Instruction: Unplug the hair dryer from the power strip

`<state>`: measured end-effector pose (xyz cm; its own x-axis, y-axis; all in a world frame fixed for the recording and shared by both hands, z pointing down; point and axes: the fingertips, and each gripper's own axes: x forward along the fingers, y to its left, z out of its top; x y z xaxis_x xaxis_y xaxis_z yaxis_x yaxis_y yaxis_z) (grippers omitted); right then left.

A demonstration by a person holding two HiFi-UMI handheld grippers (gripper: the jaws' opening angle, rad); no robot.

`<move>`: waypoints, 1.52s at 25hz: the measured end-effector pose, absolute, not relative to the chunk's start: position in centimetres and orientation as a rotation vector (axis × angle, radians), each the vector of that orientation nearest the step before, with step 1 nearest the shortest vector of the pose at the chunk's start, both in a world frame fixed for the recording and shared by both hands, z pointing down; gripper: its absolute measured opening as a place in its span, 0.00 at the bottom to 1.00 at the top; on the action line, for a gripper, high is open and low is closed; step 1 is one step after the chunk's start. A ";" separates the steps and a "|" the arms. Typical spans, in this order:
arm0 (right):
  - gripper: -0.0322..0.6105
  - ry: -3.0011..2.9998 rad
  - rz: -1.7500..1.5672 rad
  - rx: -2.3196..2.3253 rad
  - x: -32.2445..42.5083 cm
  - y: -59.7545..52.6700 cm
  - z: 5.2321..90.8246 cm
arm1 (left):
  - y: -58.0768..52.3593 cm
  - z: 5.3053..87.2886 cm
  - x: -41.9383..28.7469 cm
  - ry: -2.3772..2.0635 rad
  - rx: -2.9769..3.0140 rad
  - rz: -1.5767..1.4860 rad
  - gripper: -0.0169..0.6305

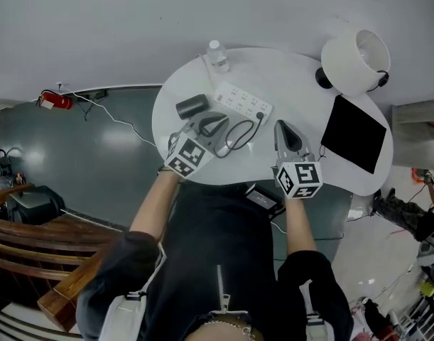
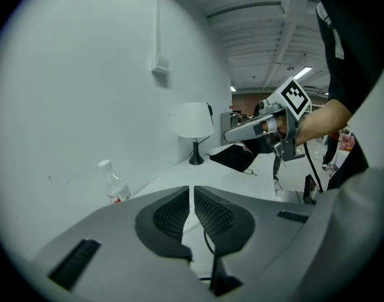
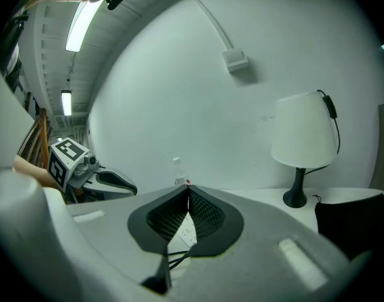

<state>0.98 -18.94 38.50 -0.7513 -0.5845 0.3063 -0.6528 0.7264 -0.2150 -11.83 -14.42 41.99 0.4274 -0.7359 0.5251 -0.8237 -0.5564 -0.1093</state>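
Over the near edge of the round white table (image 1: pixel 288 77), the left gripper (image 1: pixel 220 123) and right gripper (image 1: pixel 280 126) are held pinched closed, nothing gripped. Mid-table, the dark hair dryer (image 1: pixel 192 106) is still plugged into the white power strip (image 1: pixel 241 98). A clear water bottle (image 1: pixel 217 55) is parked at the far edge.

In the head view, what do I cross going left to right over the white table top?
hair dryer → power strip → right gripper → lamp. I left out the bottle, the left gripper and the black pad because they overlap these sideways.
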 end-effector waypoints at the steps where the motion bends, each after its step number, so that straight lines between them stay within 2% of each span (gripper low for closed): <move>1: 0.06 -2.712 0.465 0.978 1.0 -19.1 38.7 | -14.5 42.1 -11.7 -1.379 2.514 0.813 0.06; 22: 0.06 -2.638 0.494 1.024 0.6 -19.3 41.4 | -16.8 44.5 -12.1 -1.188 2.634 1.023 0.07; 25: 0.06 -2.618 0.504 1.047 0.9 -19.3 42.0 | -17.5 44.9 -11.8 -1.135 2.671 1.064 0.16; 33: 0.06 -2.588 0.533 1.096 1.5 -19.3 43.1 | -18.7 46.6 -11.3 -0.905 2.749 1.251 0.33; 35: 0.06 -2.582 0.542 1.110 1.7 -19.3 43.3 | -18.7 47.2 -11.2 -0.832 2.759 1.299 0.41; 38: 0.06 -2.573 0.557 1.133 2.0 -19.3 43.7 | -19.0 48.1 -11.0 -0.739 2.776 1.370 0.47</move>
<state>2.00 -19.29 43.70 -0.6556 -0.6436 0.3949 -0.7493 0.6193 -0.2346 -11.02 -19.00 48.09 0.5217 -0.4228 0.7410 -0.3875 -0.8912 -0.2358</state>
